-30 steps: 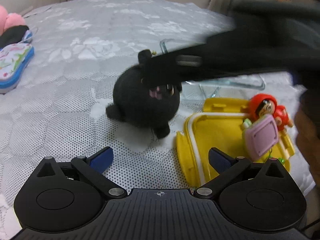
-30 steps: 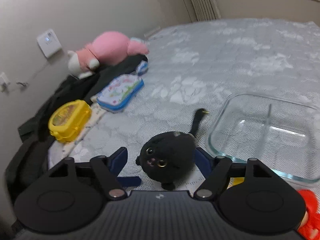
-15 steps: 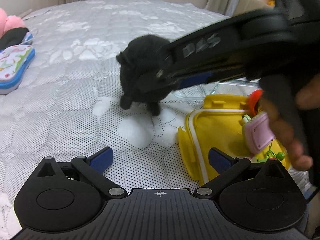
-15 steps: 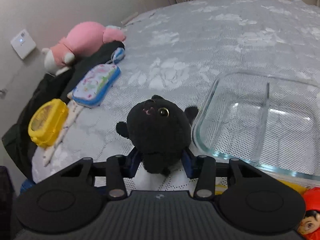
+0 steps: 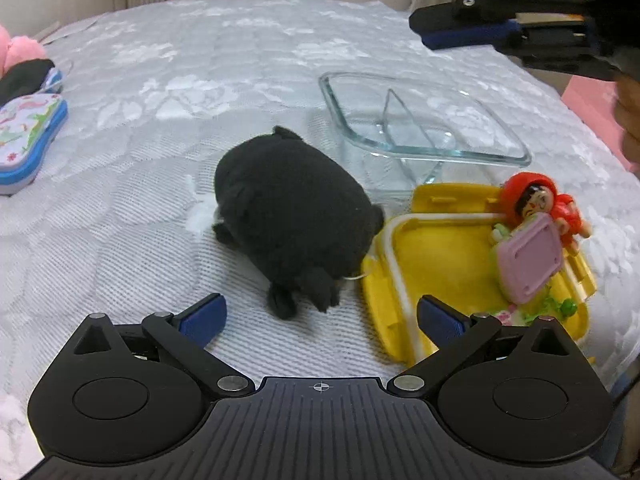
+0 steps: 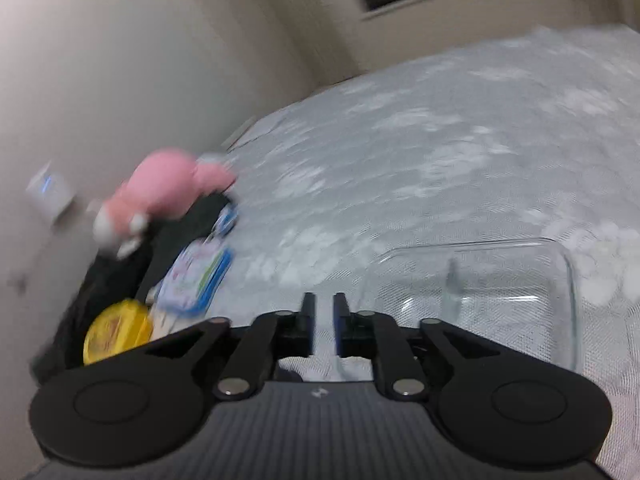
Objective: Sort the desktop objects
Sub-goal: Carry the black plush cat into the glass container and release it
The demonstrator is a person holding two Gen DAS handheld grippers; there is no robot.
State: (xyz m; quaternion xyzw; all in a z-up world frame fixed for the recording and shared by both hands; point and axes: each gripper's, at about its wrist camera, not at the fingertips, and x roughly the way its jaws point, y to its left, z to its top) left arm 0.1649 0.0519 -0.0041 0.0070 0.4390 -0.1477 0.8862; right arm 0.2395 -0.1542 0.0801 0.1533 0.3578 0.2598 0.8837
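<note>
From the left wrist we see our left gripper [image 5: 322, 316] spread wide and holding nothing. The black plush [image 5: 290, 220] lies on the bed [image 5: 240, 60] just ahead of it, between the lines of the two fingers, touching neither. To the gripper's right front sits the open yellow box [image 5: 432, 256], its edge against the plush, with a red doll [image 5: 540, 204] and a pink card [image 5: 528, 258] in it. Beyond the box stands the glass dish [image 5: 424, 120]. The right gripper [image 5: 452, 30] hangs high at the far right, well apart from the plush. Far left lies a patterned case [image 5: 28, 136].

From the right wrist, blurred, our right gripper [image 6: 322, 320] has just been closing, its jaws nearly together with nothing between them. The dish [image 6: 520, 292] lies just ahead to its right. Far to its left are a pink plush [image 6: 168, 188], the case [image 6: 196, 280] and a yellow tin [image 6: 116, 330].
</note>
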